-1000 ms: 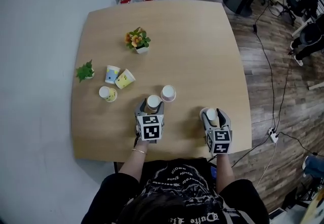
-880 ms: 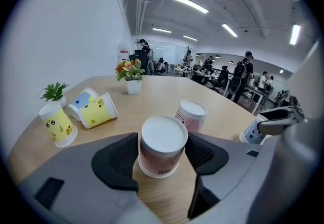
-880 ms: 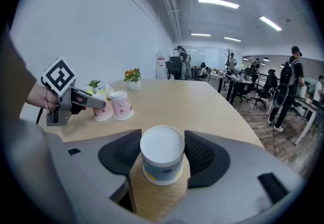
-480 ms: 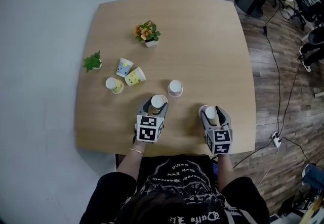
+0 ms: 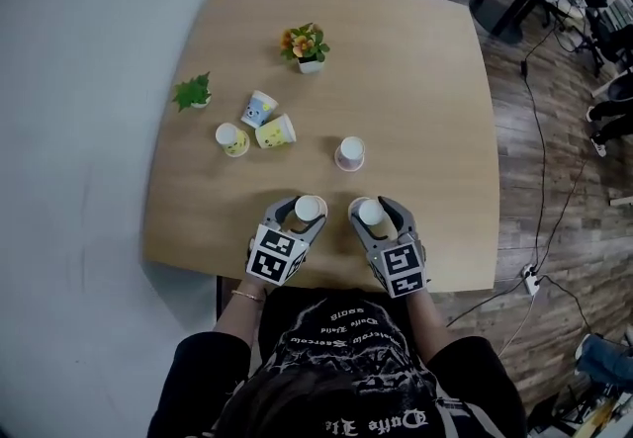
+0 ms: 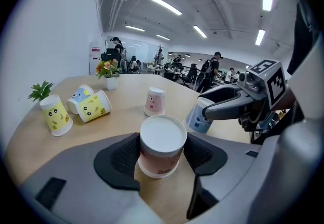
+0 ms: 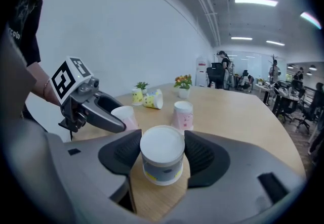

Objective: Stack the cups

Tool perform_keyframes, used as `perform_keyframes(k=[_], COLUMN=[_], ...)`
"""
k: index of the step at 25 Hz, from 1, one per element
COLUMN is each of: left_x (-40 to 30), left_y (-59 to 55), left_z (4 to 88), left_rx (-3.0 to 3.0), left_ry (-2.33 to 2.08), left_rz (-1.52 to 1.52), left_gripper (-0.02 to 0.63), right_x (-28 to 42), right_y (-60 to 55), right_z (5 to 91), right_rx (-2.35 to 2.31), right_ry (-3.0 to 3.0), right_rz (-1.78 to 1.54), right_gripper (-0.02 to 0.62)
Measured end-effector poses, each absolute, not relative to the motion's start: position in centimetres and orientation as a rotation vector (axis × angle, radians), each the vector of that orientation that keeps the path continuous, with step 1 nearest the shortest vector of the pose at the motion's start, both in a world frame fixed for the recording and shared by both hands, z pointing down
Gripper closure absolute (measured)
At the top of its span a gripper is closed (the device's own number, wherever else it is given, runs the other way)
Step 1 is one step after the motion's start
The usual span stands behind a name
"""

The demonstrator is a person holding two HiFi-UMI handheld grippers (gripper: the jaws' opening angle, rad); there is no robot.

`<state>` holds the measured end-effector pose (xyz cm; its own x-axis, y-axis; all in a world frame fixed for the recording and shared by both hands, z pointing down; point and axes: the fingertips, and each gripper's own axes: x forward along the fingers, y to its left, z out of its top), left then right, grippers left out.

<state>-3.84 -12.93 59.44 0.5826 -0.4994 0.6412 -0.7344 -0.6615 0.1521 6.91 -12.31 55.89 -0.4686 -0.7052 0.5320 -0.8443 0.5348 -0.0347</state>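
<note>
Head view | left gripper (image 5: 305,214) clamped on left cup (image 5: 311,208), right gripper (image 5: 374,210) clamped on right cup (image 5: 370,215) (both inverted) | side by side at table (image 5: 425,80) near edge, likely so one caps the other.

The right gripper (image 5: 372,210) with its bluish cup (image 7: 162,160) has swung in from the right side of the table (image 5: 425,80) to just beside the left gripper (image 5: 309,209) and its brownish cup (image 6: 162,149) (that pair has itself drawn back from the standing pink cup (image 5: 349,153)).

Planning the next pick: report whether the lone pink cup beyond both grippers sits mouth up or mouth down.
Mouth down. The pink cup shows a closed white base on top and widens toward the table.
</note>
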Motion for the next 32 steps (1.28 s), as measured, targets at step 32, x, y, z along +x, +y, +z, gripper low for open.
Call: perform_keyframes(k=[32], left_x=[-6.1], left_y=[-8.5], left_z=[61.1], left_rx=[2.379], left_ry=[-0.908], left_rz=[0.826], left_gripper=[0.249], right_x=[-0.3], right_y=[-8.5], right_z=[58.1], right_rx=[0.923], right_ry=[-2.412], right_rz=[0.441], right_gripper=[0.215])
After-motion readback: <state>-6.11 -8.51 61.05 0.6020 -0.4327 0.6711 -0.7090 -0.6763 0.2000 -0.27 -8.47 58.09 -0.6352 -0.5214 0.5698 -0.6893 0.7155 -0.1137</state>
